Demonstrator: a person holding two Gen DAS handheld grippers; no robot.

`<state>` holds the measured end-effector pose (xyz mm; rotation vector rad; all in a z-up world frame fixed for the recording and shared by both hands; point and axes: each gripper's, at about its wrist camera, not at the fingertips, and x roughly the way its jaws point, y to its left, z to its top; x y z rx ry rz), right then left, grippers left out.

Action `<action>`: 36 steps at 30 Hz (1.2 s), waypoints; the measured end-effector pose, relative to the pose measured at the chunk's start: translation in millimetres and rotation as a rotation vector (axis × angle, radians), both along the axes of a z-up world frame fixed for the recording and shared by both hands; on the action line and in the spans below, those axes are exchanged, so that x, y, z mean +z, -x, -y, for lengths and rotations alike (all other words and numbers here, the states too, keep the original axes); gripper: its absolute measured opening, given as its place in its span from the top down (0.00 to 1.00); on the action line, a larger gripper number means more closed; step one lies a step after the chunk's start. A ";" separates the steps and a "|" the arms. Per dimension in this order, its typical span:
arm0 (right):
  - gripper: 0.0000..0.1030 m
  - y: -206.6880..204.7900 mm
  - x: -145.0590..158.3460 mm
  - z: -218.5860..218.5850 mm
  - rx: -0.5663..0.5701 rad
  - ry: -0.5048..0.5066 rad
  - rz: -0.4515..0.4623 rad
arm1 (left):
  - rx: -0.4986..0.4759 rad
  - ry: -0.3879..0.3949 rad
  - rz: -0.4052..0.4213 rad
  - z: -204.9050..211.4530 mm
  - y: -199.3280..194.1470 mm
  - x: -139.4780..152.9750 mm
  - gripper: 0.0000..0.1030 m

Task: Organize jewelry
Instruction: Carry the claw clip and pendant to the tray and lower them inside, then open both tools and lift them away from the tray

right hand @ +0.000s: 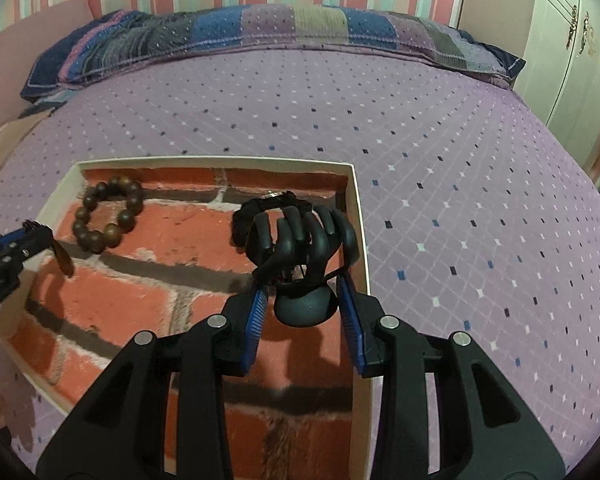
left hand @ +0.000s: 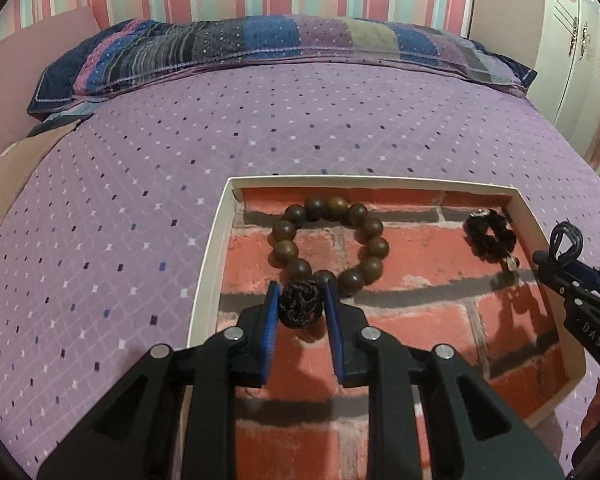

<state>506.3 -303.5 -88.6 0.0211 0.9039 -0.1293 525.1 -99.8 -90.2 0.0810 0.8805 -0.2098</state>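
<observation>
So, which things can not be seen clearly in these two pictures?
- Left wrist view: the left gripper covers the knotted piece; whether it joins the wooden bead bracelet is unclear.
- Right wrist view: the hand-shaped stand hides most of the black bracelet.
- Both views: the tray's near edge is hidden.

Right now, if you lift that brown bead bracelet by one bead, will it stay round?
Probably not: the bead bracelet is separate balls strung together, so it would likely sag. The beads look wooden, so probably light and hard. Lying flat in the tray, it shouldn't roll away.
</observation>
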 end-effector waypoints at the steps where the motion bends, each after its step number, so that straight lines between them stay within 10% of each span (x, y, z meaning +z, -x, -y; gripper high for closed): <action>1: 0.66 -2.6 -2.2 0.6 -0.002 0.000 -0.005 | 0.001 0.005 -0.004 0.0 -3.0 -0.5 0.78; 19: 0.67 -23.1 -30.3 -2.7 0.019 0.016 -0.083 | 0.027 -0.035 -0.029 -8.3 -22.8 -17.6 0.77; 25: 0.41 -13.5 -16.3 -1.4 0.038 -0.010 -0.054 | 0.020 -0.005 0.014 -9.9 -6.4 4.7 0.49; 36: 0.04 52.2 63.7 14.2 0.030 -0.054 0.114 | 0.000 0.040 0.118 -29.7 58.0 83.3 0.28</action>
